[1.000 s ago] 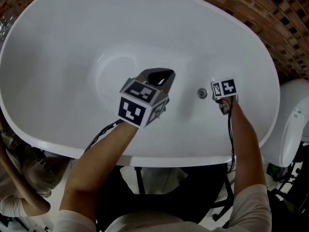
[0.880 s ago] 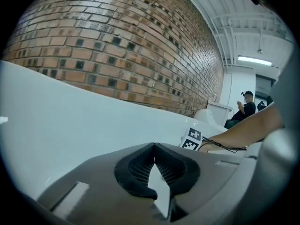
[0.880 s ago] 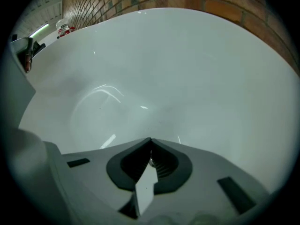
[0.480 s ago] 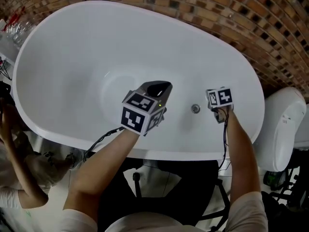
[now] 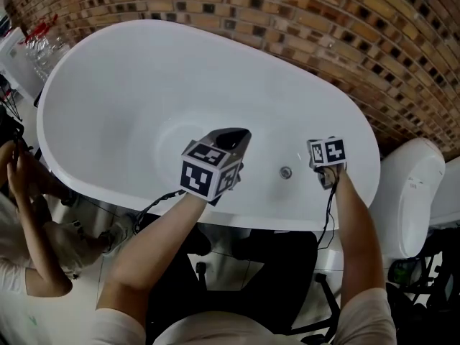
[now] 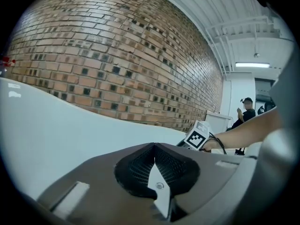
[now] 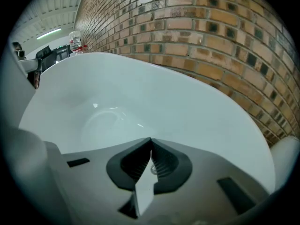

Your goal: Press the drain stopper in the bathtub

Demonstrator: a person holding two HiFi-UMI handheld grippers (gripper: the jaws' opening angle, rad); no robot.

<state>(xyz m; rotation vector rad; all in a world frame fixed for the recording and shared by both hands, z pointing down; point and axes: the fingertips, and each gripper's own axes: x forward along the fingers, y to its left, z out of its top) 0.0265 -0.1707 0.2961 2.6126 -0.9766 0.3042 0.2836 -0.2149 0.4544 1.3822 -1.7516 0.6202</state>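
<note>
Both pairs of jaws are closed tip to tip and hold nothing. The left gripper [image 6: 153, 145] shows its dark ribbed pads meeting in a point at lower centre of its own view. The right gripper [image 7: 151, 142] shows the same at lower centre of its view, with the white bowl of the tub spread out behind the tips.

In the head view, the drain stopper [image 5: 286, 172], a small round metal disc, lies on the floor of the bathtub [image 5: 136, 70] right of centre. It sits between the two tools, and neither one touches it. The right gripper's marker cube [image 5: 327, 152] hangs just to the right of the stopper. The left gripper's larger cube [image 5: 208, 169] sits near the middle of the frame, and its grey nose points toward the upper right.

The person's two bare forearms [image 5: 154, 246] reach up from the bottom edge, over the near rim of the oval tub. A brick wall [image 5: 323, 20] fills the top and upper right. A white rounded fixture [image 5: 410, 192] stands at the right edge, beside the tub. Clear bottles [image 5: 44, 40] stand at upper left. A second person's arms [image 5: 29, 214] show at the left edge.
</note>
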